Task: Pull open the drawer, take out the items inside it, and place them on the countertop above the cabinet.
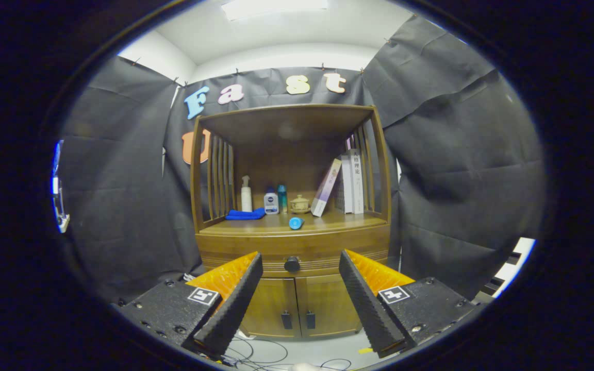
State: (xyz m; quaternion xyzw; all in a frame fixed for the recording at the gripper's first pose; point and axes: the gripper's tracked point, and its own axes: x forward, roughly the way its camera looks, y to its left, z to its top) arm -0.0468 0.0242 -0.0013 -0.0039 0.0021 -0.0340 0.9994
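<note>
With my gripper [300, 288] spread wide before the closed drawer [293, 246], I risk slipping off its small knob [292, 264].

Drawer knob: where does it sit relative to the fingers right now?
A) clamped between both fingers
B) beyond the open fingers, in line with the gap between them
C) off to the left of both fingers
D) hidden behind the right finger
B: the drawer knob sits on the closed drawer ahead, seen through the gap of the gripper, whose fingers are spread and touch nothing.
</note>
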